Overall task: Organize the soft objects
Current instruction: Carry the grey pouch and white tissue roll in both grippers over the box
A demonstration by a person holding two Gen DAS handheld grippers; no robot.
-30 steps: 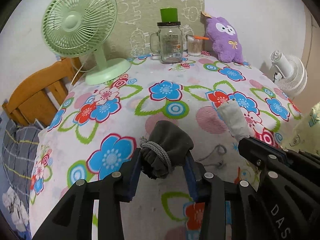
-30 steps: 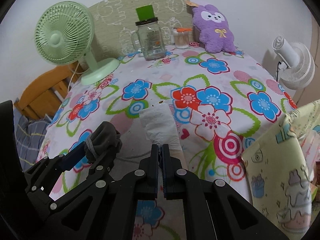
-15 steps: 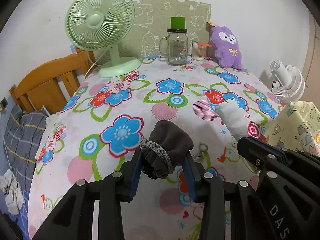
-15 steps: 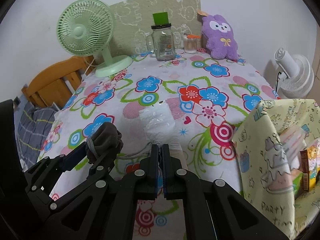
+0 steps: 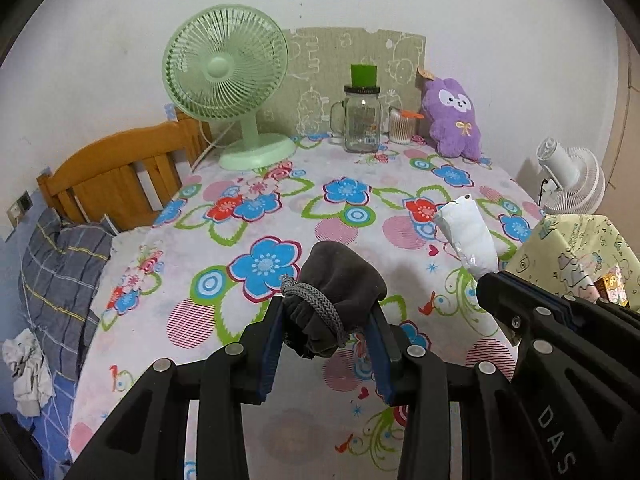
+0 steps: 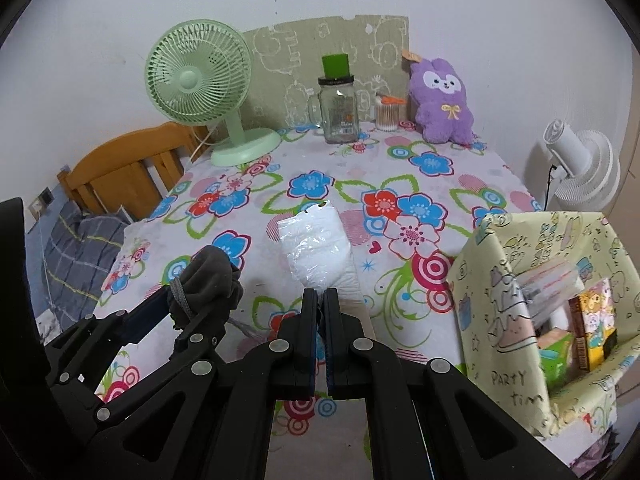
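Note:
My left gripper (image 5: 326, 320) is shut on a dark grey drawstring pouch (image 5: 336, 296) and holds it above the flowered table (image 5: 280, 208). It also shows in the right wrist view (image 6: 212, 280). My right gripper (image 6: 320, 300) is shut on the near end of a white plastic packet (image 6: 320, 248), lifted off the table; the packet also shows in the left wrist view (image 5: 468, 236). A purple plush toy (image 6: 440, 100) sits at the far right of the table against the wall.
A yellow patterned storage box (image 6: 552, 300) with small packages inside stands at the right beside the table. A green fan (image 6: 200, 88), a glass jar (image 6: 338, 108) and a cotton swab cup (image 6: 387, 114) stand at the back. A wooden headboard (image 5: 120, 176) is at the left, a white fan (image 6: 580, 164) at the right.
Both grippers have pulled back and up from the table with the pouch and the packet still held. The yellow box has come into view at the right.

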